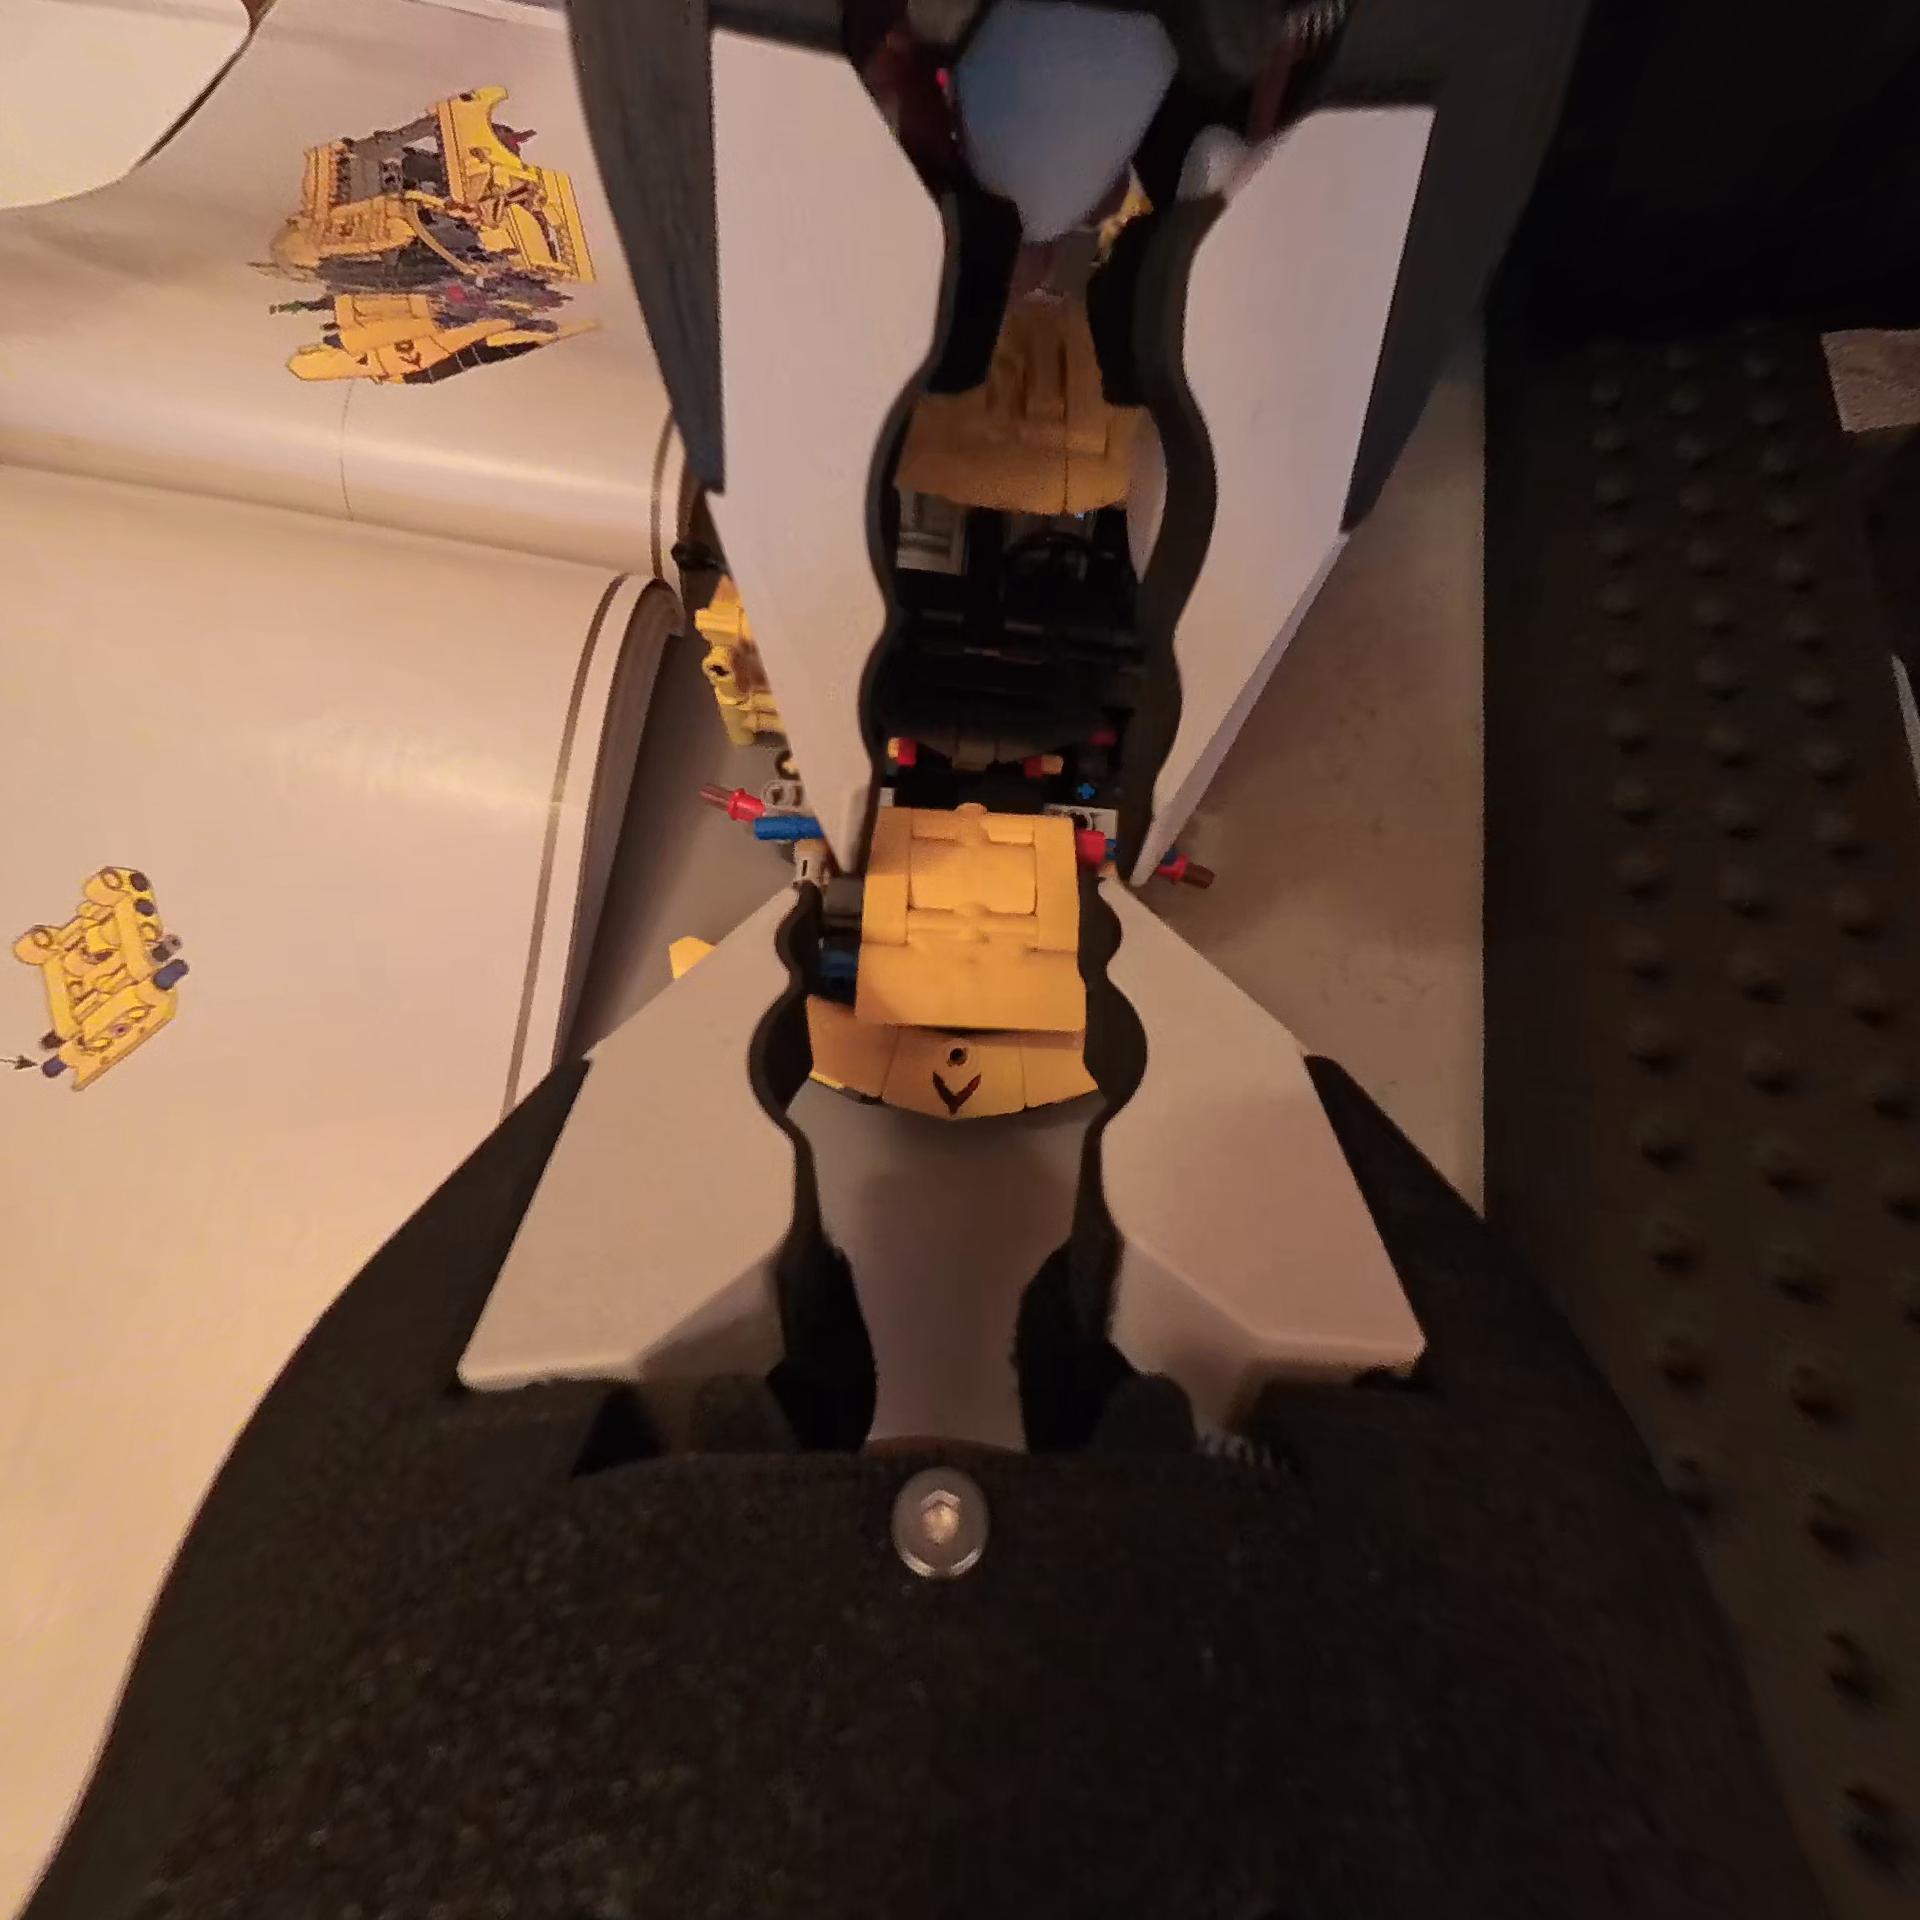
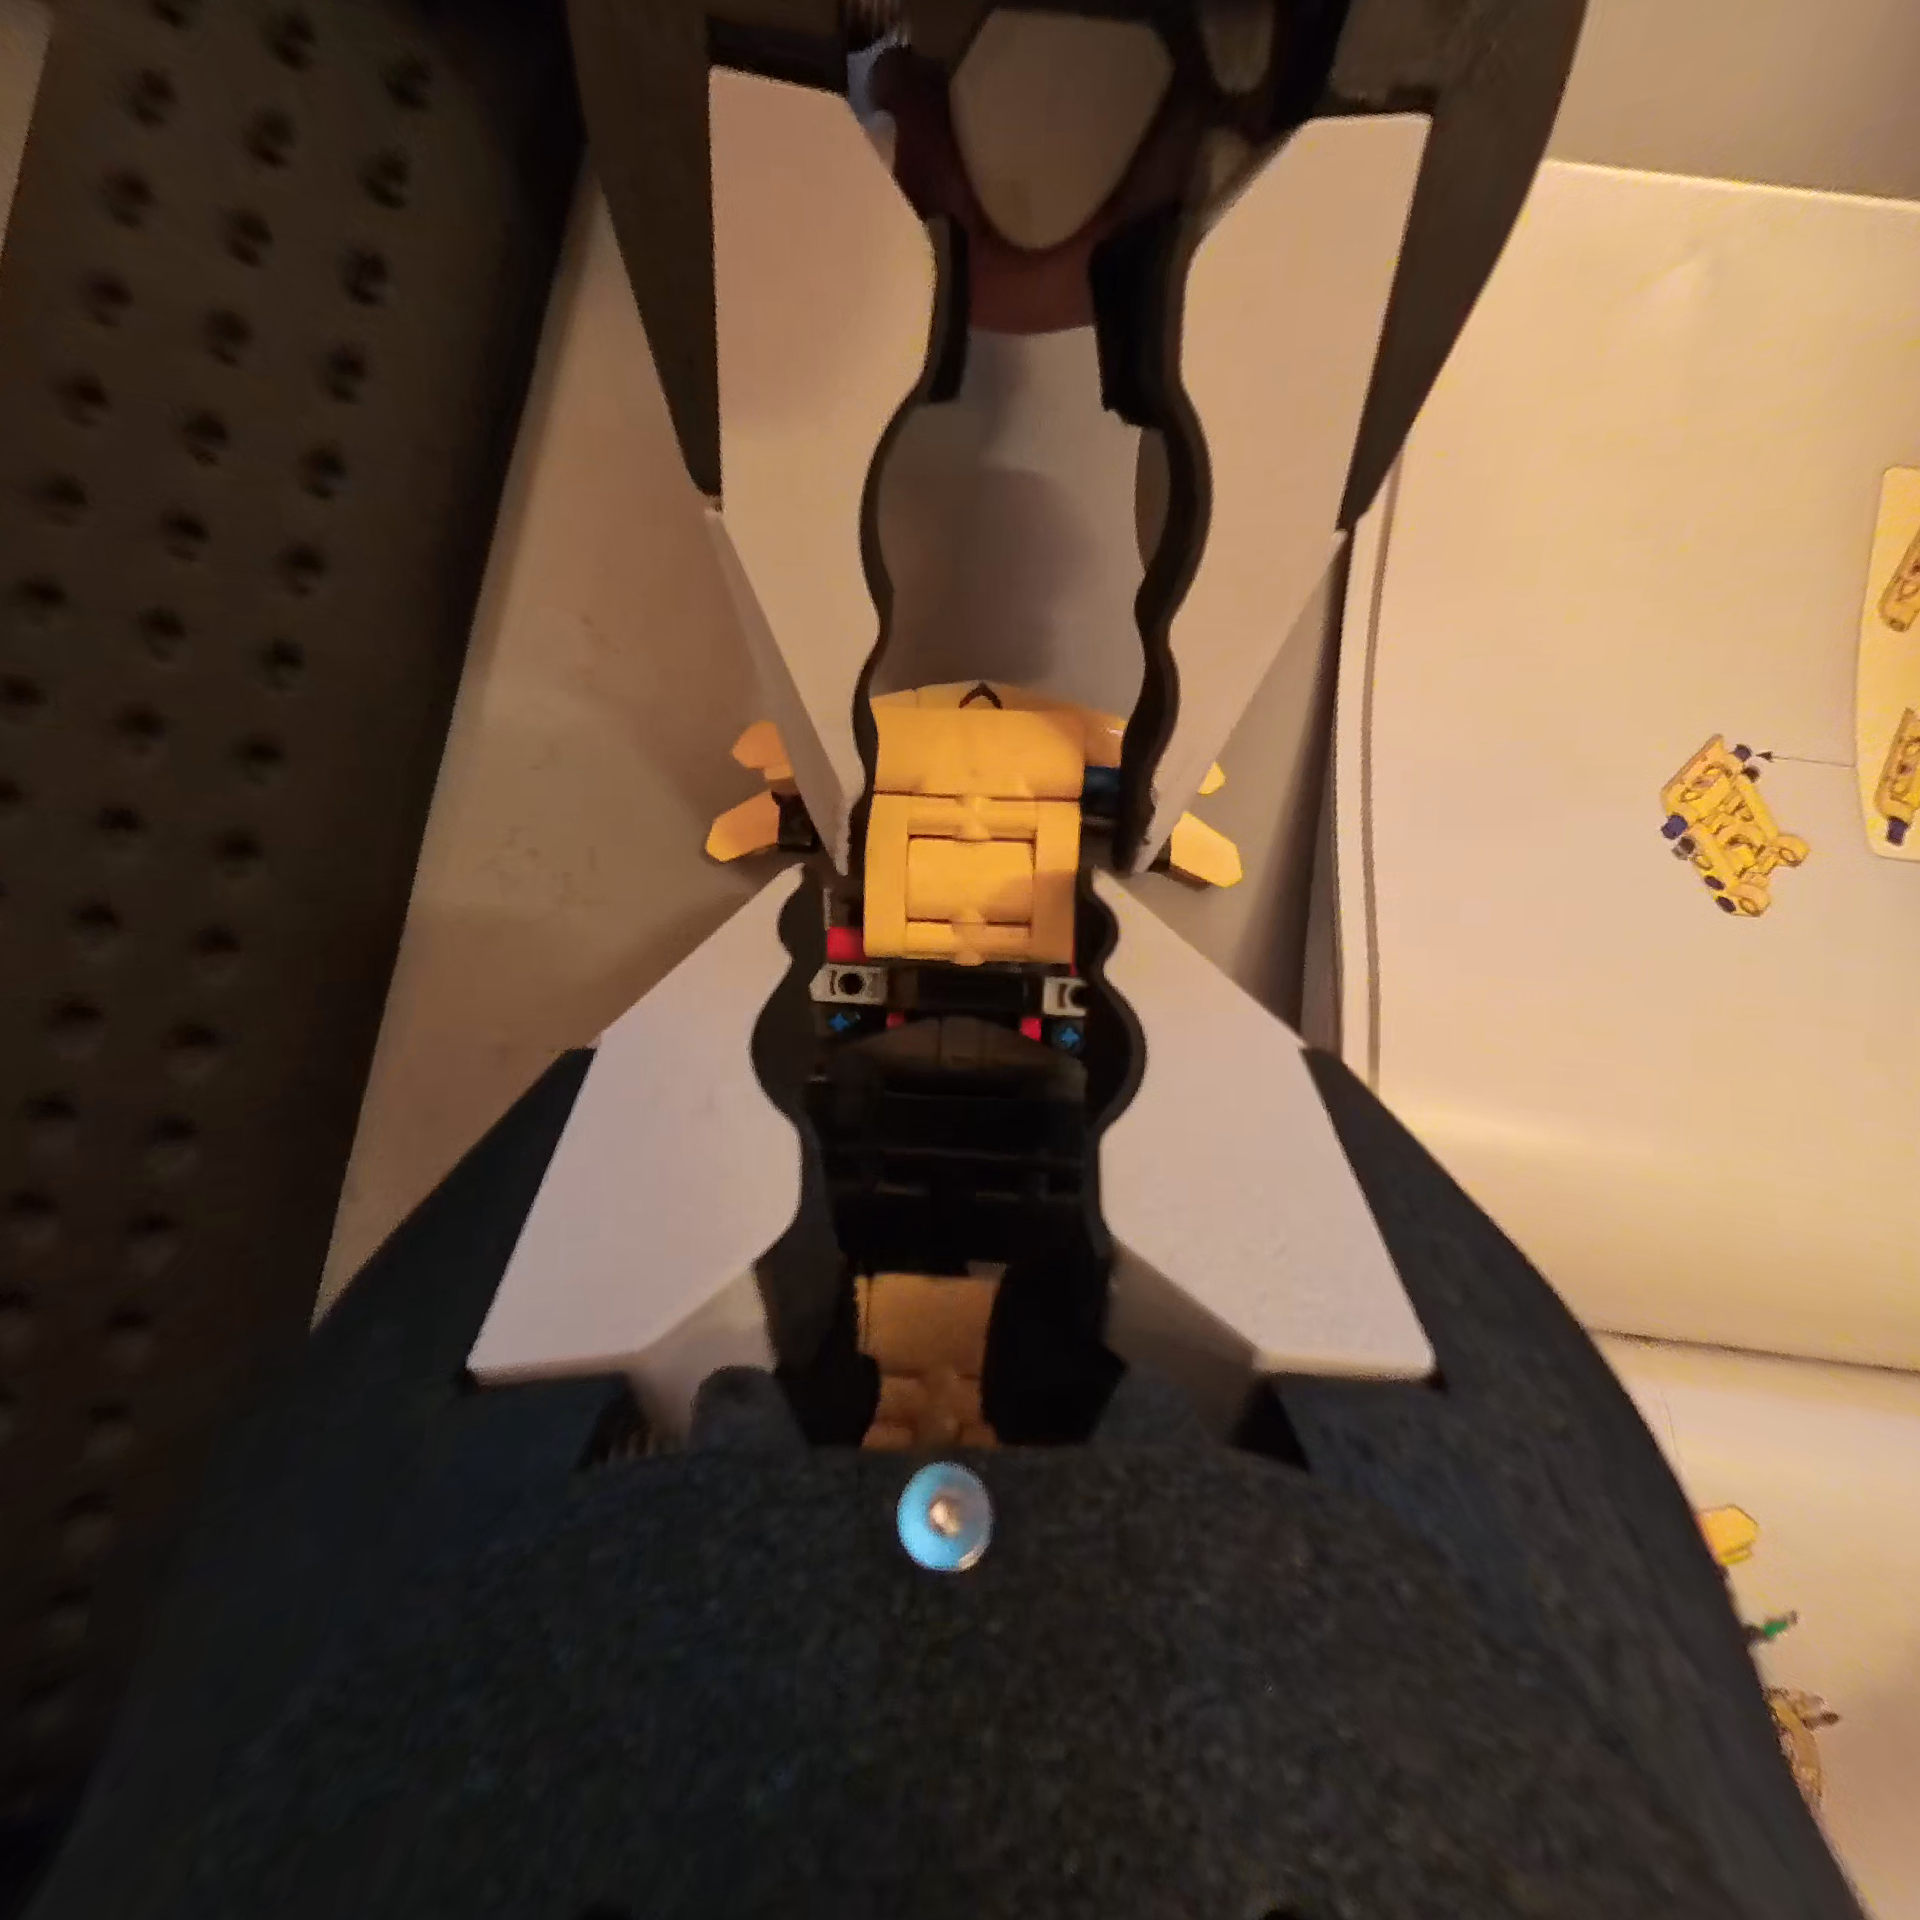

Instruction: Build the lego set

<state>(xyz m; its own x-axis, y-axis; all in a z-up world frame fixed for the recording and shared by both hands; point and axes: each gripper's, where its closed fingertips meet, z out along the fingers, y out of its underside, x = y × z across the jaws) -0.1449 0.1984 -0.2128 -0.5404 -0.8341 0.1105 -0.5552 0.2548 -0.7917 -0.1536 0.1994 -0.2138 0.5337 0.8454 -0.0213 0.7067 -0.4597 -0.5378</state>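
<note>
A yellow and black lego model (image 1: 971, 935) with red and blue pins is held between both grippers, which face each other tip to tip. In the left wrist view my left gripper (image 1: 951, 904) comes from below and is shut on the model's yellow end. The right gripper (image 1: 997, 862) comes from above around the black middle. In the right wrist view my right gripper (image 2: 951, 894) is shut on the model (image 2: 966, 873) around its black part, and the left gripper (image 2: 987, 847) holds the yellow far end. The model's underside is hidden.
An open instruction booklet (image 1: 312, 727) with pictures of yellow builds lies to the left, also in the right wrist view (image 2: 1558, 623). A black studded mat (image 1: 1714, 831) lies on the other side (image 2: 208, 623). Loose yellow parts (image 1: 732, 665) sit beside the booklet (image 2: 1730, 1538). My left and right fingertips are right by each other.
</note>
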